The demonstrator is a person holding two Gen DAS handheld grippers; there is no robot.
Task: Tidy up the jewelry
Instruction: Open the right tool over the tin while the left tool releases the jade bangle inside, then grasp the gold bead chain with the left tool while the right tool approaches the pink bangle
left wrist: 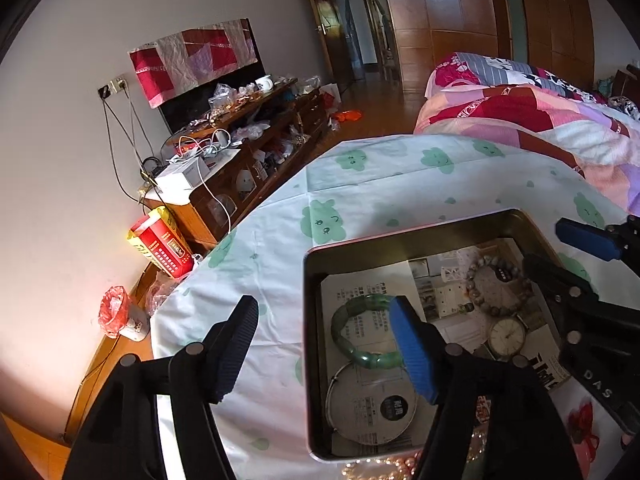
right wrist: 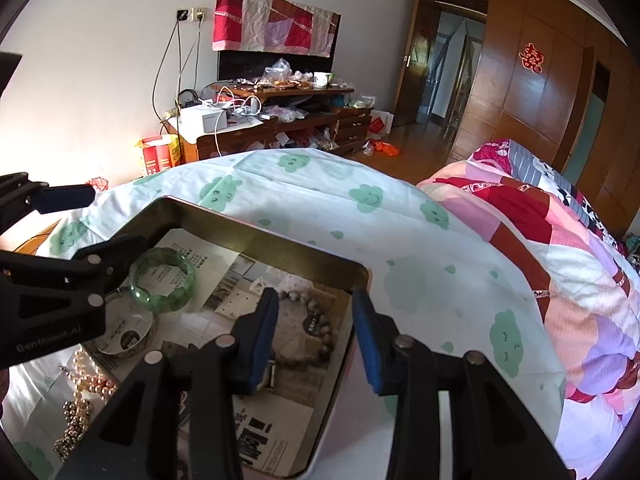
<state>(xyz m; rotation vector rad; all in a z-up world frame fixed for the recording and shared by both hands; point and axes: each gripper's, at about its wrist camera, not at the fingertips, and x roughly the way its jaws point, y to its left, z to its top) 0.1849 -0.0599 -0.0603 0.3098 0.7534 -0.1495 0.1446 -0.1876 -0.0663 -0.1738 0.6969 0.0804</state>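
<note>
A metal tin (left wrist: 308, 320) (right wrist: 256, 240) lined with printed paper lies on the cloud-print sheet. In it are a green jade bangle (left wrist: 348, 344) (right wrist: 160, 280), a silver bangle (left wrist: 332, 404), a grey bead bracelet (left wrist: 500, 284) (right wrist: 320, 320) and a watch (left wrist: 506, 336). My left gripper (left wrist: 324, 346) is open and empty, straddling the tin's left wall, with its right finger over the jade bangle. My right gripper (right wrist: 316, 340) is open and empty, straddling the tin's right wall above the bead bracelet. Pearl and gold bead strands (right wrist: 84, 396) (left wrist: 384, 470) lie on the sheet outside the tin's near edge.
A patchwork quilt (right wrist: 560, 248) (left wrist: 540, 120) lies bunched to the right on the bed. A cluttered wooden cabinet (right wrist: 280, 124) (left wrist: 240, 160) stands against the far wall. A red box (left wrist: 164, 248) and a red bag (left wrist: 114, 312) sit past the bed's left edge.
</note>
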